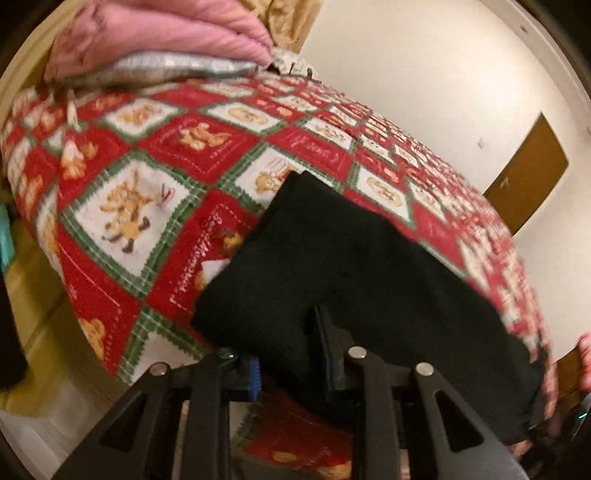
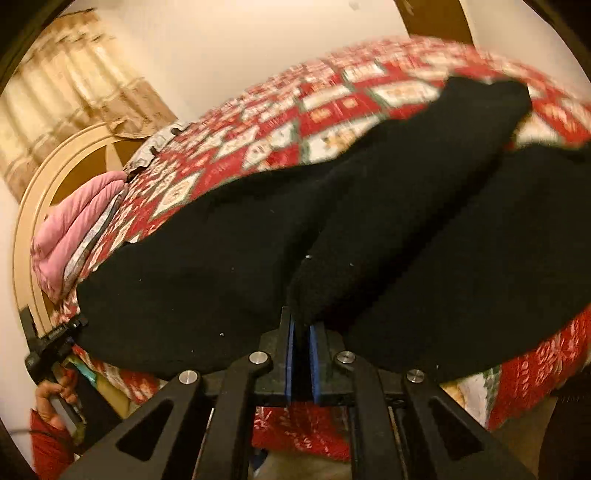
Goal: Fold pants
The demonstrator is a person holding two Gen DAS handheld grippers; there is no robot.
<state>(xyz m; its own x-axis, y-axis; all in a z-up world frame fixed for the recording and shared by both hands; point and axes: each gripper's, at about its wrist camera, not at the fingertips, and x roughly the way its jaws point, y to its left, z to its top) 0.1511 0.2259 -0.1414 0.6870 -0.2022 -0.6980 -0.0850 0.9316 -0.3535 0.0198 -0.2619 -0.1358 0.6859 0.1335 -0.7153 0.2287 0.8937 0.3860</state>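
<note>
The left hand-held gripper (image 1: 290, 354) is gaping wide at the near edge of the black pants (image 1: 347, 266) lying on the quilted bed (image 1: 155, 147) — the right hand-held gripper (image 2: 301, 334) is pinching a raised fold, mid-fold; next, probably carrying it across.

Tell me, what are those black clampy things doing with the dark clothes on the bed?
A person is folding black pants on a bed covered by a red Christmas quilt. They hold a grabbing tool in each hand. The right tool is pinched shut on a fold of the pants near the bed's edge. The left tool has its fingers spread, with the pants' edge lying between them, not squeezed. The pants are bunched, not neatly folded yet. A pink blanket sits at the far end of the bed.
</note>
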